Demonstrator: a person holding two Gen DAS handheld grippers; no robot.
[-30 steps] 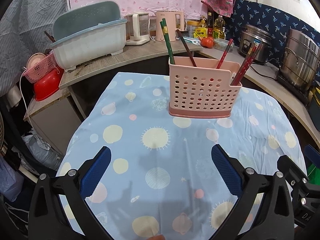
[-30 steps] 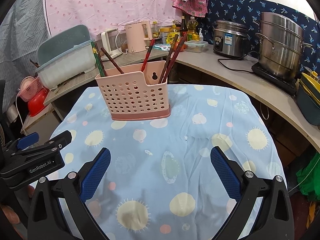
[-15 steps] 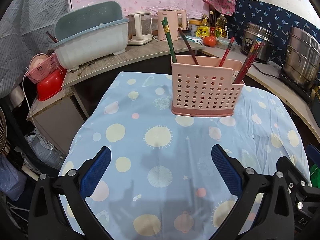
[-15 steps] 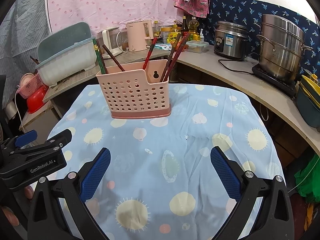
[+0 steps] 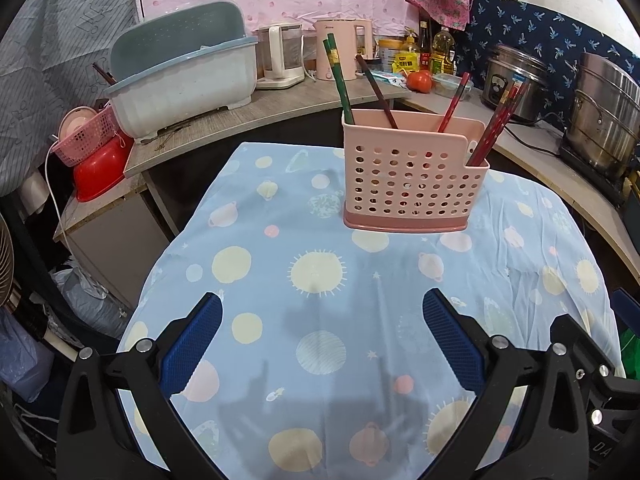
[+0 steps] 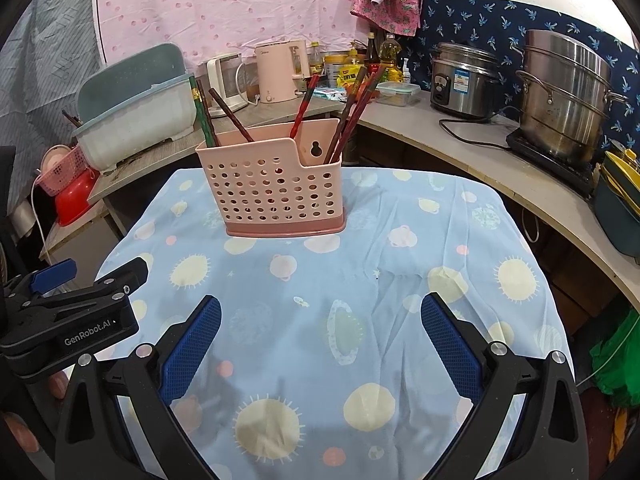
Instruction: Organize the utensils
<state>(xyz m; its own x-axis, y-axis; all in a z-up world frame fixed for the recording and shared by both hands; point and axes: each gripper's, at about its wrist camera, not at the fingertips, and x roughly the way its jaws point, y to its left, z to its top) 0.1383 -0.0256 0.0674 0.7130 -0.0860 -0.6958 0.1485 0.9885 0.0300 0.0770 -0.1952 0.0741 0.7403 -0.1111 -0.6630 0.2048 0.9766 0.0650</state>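
Observation:
A pink perforated utensil holder (image 5: pixel 414 184) (image 6: pixel 276 188) stands upright at the far side of the round table, on a light blue cloth (image 5: pixel 320 320) (image 6: pixel 360 280). Green chopsticks (image 5: pixel 340 80) (image 6: pixel 203 110), a dark brown one (image 5: pixel 378 94) and several red chopsticks (image 5: pixel 498 120) (image 6: pixel 354 112) stick up out of it. My left gripper (image 5: pixel 322 334) hangs open over the near part of the cloth, well short of the holder, with nothing between its blue pads. My right gripper (image 6: pixel 320 334) is likewise open and empty; the left tool's black body (image 6: pixel 68 316) shows at its left.
A curved counter runs behind and to the right with a blue-grey dish drainer (image 5: pixel 184 80), two kettles (image 5: pixel 336 50), bottles, a tomato (image 5: pixel 420 80), a rice cooker (image 6: pixel 464 80) and a steel steamer pot (image 6: pixel 568 96). Pink basket and red bowl (image 5: pixel 100 168) sit at left.
Both grippers have drawn back a little from the holder, which now looks slightly smaller and farther. Both stay open and empty; nothing on the table has moved.

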